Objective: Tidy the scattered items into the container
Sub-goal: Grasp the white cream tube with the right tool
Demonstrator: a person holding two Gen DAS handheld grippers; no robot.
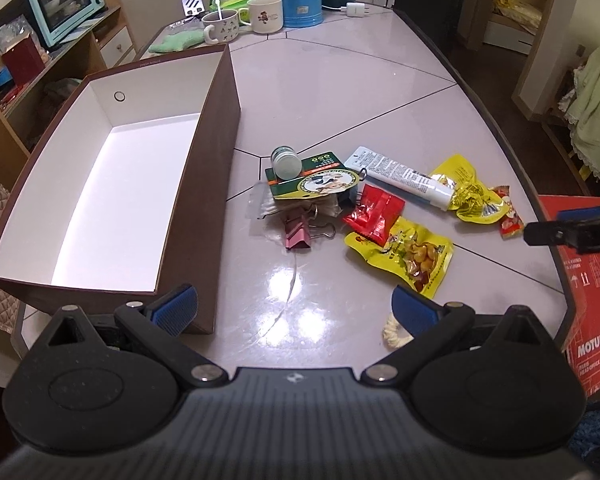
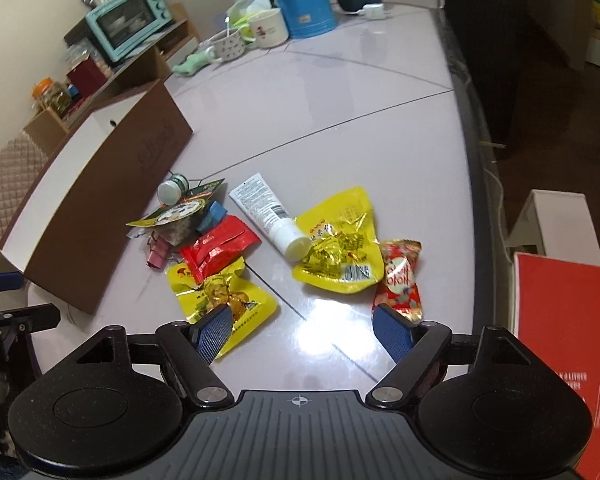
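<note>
Brown cardboard box on table, white inside, nothing in it. Beside it, scattered: yellow snack packets, white tube, red sachet, small jar. Left gripper and right gripper both spread apart, gripping nothing.

Two yellow packets, one white tube, one box.

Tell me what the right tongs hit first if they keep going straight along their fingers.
Probably bare table first, in the gap between the peanut packet and the red candy; beyond it lies the crumpled yellow packet. Depth is uncertain.
</note>
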